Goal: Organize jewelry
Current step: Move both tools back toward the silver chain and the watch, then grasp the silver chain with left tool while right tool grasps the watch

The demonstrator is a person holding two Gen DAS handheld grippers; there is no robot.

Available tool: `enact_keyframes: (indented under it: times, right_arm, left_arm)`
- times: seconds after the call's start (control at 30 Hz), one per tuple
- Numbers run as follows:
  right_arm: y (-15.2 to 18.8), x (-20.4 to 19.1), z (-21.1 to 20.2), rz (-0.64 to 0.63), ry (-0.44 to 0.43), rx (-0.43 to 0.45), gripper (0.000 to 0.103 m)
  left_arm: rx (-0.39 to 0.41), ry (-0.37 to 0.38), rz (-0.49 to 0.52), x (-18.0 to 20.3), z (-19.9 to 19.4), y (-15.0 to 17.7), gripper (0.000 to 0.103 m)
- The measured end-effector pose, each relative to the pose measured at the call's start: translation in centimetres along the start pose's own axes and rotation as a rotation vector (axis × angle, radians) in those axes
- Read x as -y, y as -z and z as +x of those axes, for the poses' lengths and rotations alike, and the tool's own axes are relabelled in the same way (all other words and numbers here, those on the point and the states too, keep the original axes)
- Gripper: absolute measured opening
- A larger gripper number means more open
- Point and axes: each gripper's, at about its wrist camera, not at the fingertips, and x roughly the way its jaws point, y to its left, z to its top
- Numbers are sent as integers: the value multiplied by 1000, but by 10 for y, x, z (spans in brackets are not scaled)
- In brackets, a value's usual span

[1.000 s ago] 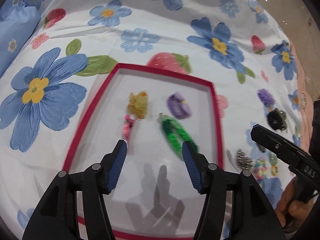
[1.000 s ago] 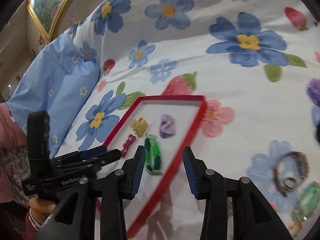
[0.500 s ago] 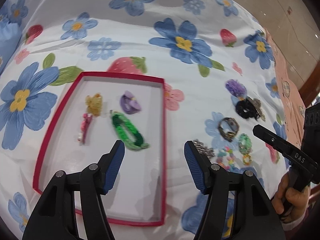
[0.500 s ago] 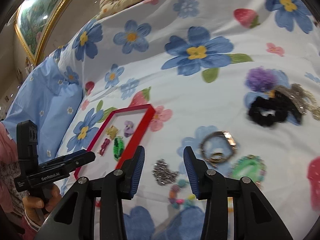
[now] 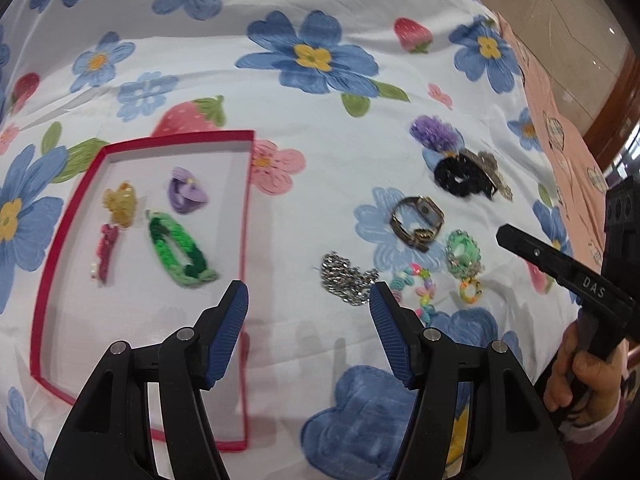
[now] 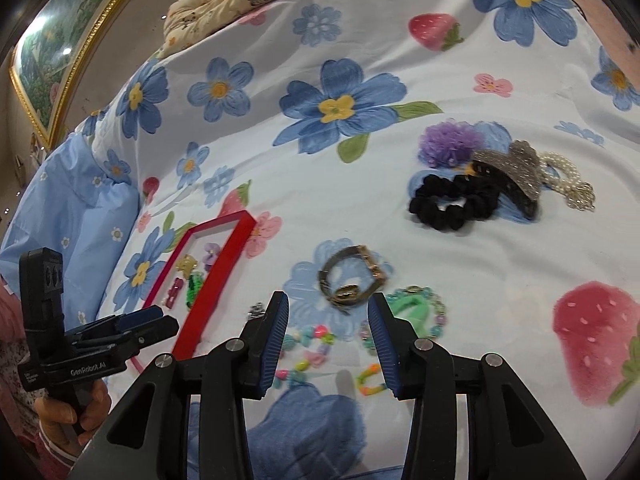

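Observation:
A red-rimmed tray (image 5: 247,216) lies on the flowered sheet; it also shows in the right wrist view (image 6: 224,264). It holds a green braided band (image 5: 180,252), a purple clip (image 5: 186,196), a yellow clip (image 5: 120,202) and a pink clip (image 5: 106,252). Loose pieces lie to its right: a silver chain (image 5: 346,278), a watch (image 6: 354,280), a bead bracelet (image 6: 306,346), a green bracelet (image 6: 416,312), a black scrunchie (image 6: 452,200). My left gripper (image 5: 308,320) is open and empty, above the tray's right edge. My right gripper (image 6: 328,332) is open and empty, above the bead bracelet.
A purple pompom (image 6: 450,142), a glittery hair claw (image 6: 516,172) and a pearl string (image 6: 568,180) lie farther back. A blue pillow (image 6: 72,200) and a framed picture (image 6: 60,60) are at the left. A pink cloth (image 5: 560,128) edges the bed at right.
Both grippers have swung right, away from over the tray toward the loose jewelry. Both stayed open and empty.

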Motion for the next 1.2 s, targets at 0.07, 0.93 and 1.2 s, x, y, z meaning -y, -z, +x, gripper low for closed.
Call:
enact_keyframes:
  times: [0.07, 0.93, 1.2]
  right_arm:
    - [-1, 4, 2, -3, 14, -5, 44]
    - [-20, 15, 86, -80, 83, -134, 42]
    - [-20, 23, 91, -62, 93, -134, 15]
  left_arm:
    - [-9, 2, 14, 4, 5, 0, 63]
    - [-141, -46, 119, 26, 91, -11, 61]
    - [-133, -30, 163, 30, 93, -15, 14]
